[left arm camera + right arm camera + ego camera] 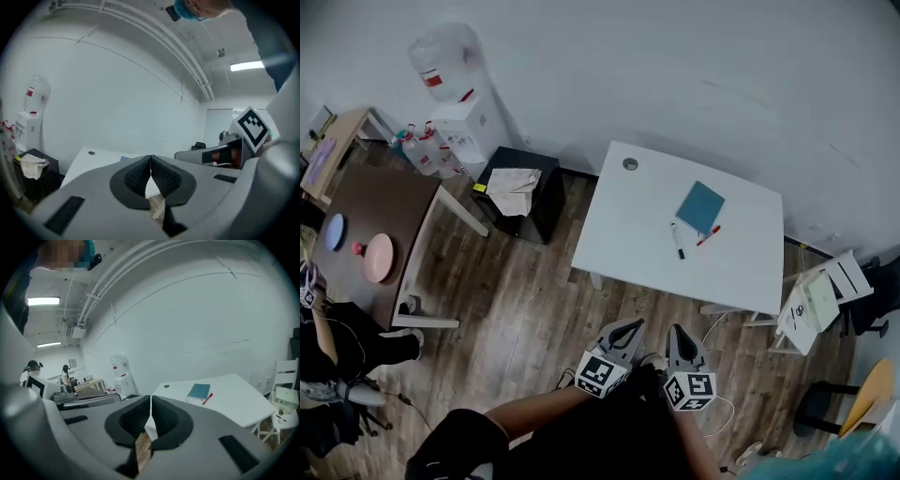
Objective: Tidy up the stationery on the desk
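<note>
Near half of desk [628, 248] free; notebook [700, 206], pens [677, 241] beyond.

White desk [637, 234]: teal notebook [700, 206], marker [677, 241], red pen [708, 235].

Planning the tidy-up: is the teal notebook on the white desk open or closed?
Closed: the teal notebook lies flat on the white desk, only its plain cover showing, no spread pages.

This is looking like an office: a white desk [642, 239] is standing by a bare wall, a water dispenser [465, 124] nearby, strip lights [43, 301] glowing overhead.
</note>
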A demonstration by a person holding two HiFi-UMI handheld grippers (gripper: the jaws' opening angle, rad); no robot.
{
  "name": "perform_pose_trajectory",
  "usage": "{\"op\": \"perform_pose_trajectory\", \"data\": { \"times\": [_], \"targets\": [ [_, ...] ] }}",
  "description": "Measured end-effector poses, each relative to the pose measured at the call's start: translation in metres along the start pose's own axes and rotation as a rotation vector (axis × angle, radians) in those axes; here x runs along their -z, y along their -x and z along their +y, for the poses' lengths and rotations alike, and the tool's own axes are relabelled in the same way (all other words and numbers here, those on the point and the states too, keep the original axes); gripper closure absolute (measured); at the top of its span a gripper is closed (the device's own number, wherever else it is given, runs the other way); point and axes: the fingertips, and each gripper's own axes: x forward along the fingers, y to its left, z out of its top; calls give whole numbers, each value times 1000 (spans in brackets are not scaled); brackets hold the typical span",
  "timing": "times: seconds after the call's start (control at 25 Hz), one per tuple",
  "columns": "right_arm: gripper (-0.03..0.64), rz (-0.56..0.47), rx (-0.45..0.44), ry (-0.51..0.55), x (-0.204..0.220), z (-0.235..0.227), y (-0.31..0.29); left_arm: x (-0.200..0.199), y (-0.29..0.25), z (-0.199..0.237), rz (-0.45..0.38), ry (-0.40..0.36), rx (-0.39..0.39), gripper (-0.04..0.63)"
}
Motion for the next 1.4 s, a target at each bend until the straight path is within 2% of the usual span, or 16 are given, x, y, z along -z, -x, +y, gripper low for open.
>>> {"op": "perform_pose_trajectory", "data": {
  "times": [0.32, 0.52, 0.72, 0.88, 0.96, 1.2, 1.4],
  "targets": [
    [583, -7, 24, -14, -10, -53, -48, -8, -44, 47, 15, 16, -71, 581],
    [583, 7, -23, -129, -17, -100, -97, -13, -103, 66, 15, 38, -62, 581],
    [583, 7, -52, -139, -42, -144, -145, -18, -178, 84, 77, -21, -71, 581],
    [583, 17, -56, -125, -55, -183, -174, -15, -239, 98, 116, -33, -72, 581],
    [583, 35, -53, -123, -58, -201, -189, -9, -265, 112, 144, -12, -91, 581],
    [583, 102, 0, -175, -46, -257, -223, 11, -322, 150, 241, -38, -133, 581],
    [583, 160, -8, -141, -40, -290, -253, 22, -361, 174, 270, -19, -156, 581]
  ]
}}
